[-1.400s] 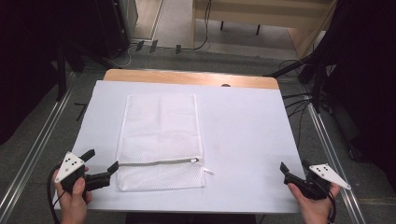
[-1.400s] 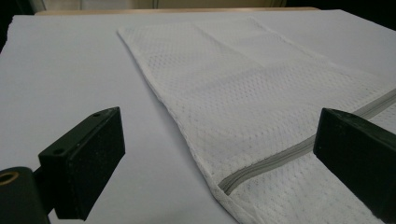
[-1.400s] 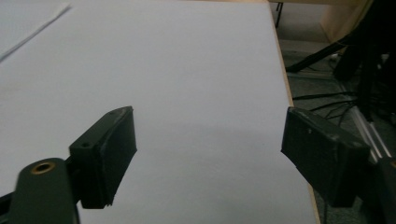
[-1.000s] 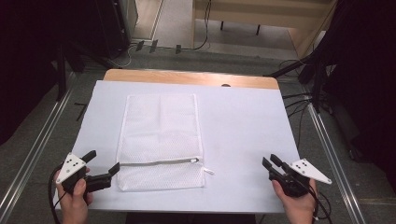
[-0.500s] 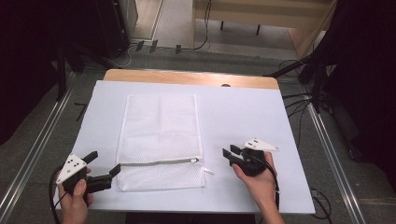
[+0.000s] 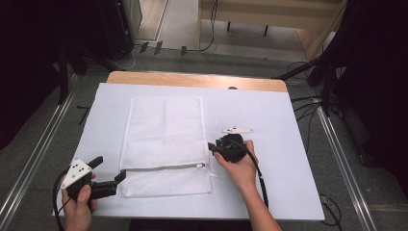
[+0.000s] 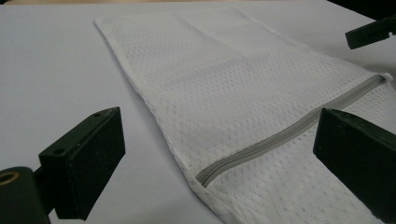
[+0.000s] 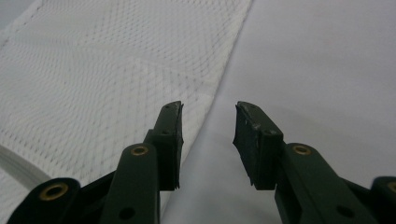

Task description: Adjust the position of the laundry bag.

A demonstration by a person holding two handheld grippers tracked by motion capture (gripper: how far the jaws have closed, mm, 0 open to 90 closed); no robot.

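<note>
Now we hold both grippers open around the flat white mesh zip bag [image 6: 166,144] lying left of centre on the white table cover [image 6: 269,115]. Left gripper [image 6: 108,174] straddles the near-left zipper end; right gripper [image 6: 212,148] nears the right edge. Pinch fabric only. Bag looks empty.

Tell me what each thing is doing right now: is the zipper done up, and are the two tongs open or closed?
Mesh bag: lying flat on the white table cover, empty-looking.
Zipper: closed along its full length.
Left tongs: open, at the bag's left edge, gripping nothing.
Right tongs: open, at the bag's right edge, gripping nothing.
</note>
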